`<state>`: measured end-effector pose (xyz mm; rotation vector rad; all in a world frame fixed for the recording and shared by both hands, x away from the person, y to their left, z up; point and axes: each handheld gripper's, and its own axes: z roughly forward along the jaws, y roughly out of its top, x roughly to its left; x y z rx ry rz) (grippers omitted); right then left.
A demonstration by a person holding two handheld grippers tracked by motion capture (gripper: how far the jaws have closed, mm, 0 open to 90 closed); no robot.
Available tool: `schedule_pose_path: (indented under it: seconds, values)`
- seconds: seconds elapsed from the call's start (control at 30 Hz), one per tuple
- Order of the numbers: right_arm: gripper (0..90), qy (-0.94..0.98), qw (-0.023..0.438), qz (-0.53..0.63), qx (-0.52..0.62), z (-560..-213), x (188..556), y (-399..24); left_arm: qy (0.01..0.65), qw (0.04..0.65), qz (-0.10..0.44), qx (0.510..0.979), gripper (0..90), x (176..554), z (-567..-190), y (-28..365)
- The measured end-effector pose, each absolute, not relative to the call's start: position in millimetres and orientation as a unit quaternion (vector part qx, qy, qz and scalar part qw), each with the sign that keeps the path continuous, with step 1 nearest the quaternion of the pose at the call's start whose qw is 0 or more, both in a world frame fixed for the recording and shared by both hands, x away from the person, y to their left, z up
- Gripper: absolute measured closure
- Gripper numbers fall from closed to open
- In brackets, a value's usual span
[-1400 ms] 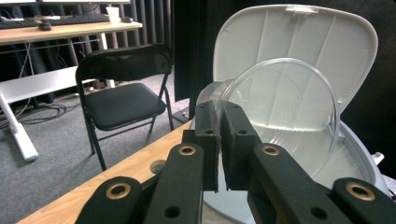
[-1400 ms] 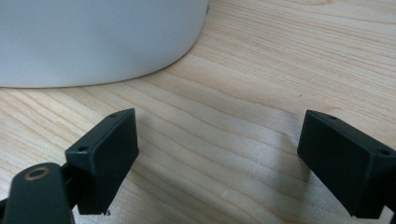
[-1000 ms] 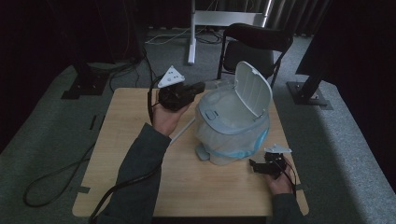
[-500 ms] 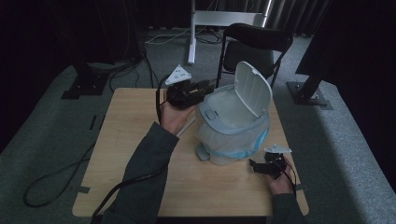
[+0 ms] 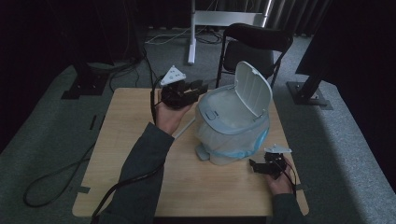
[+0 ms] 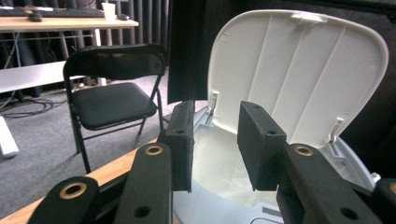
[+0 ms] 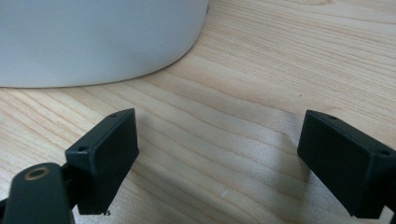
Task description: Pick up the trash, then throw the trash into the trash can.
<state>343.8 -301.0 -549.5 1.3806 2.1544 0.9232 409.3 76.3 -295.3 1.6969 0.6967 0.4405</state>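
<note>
A pale plastic bin (image 5: pixel 224 140) with a clear liner edged in blue stands in the middle of the wooden table (image 5: pixel 126 140). Its lid (image 5: pixel 252 88) is tipped up and back. My left gripper (image 5: pixel 200 87) hovers by the bin's far left rim. In the left gripper view that gripper (image 6: pixel 215 135) points at the lid's ribbed underside (image 6: pixel 299 70); its jaws have just been opening, with nothing between them. My right gripper (image 5: pixel 254 166) rests low on the table at the bin's near right. It (image 7: pixel 219 140) stands wide open over bare wood, close to the bin's wall (image 7: pixel 93 37).
A black folding chair (image 5: pixel 257 46) stands just behind the table, and a white stand (image 5: pixel 192 32) is farther back. Cables trail over the grey carpet at the left (image 5: pixel 56 172). A thin pale strip (image 5: pixel 184 128) lies on the table by the bin's left side.
The left gripper's jaws stand wider apart than a second ago, and the hand has barely shifted. The lid, the bin and the right hand have kept still.
</note>
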Motion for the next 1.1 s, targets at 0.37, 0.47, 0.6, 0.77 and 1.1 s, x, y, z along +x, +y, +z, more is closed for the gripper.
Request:
schedule_pose_path:
  seconds: [0.37,0.47,0.6,0.77,1.1]
  values:
    - [11.3,0.774,0.209,0.332,0.496,-550,344,-301,0.318,0.575,0.200,0.727,65.5,412,-306,96]
    - [11.3,0.774,0.209,0.332,0.496,-550,344,-301,0.329,0.573,0.202,0.723,64.8,414,-311,104]
    - [11.3,0.774,0.209,0.332,0.496,-550,344,-301,0.335,0.567,0.206,0.724,64.5,414,-316,110]
    - [11.3,0.774,0.209,0.332,0.496,-550,344,-301,0.347,0.556,0.213,0.725,62.4,416,-324,120]
    - [11.3,0.774,0.209,0.332,0.496,-550,344,-301,0.365,0.535,0.222,0.729,60.0,417,-337,135]
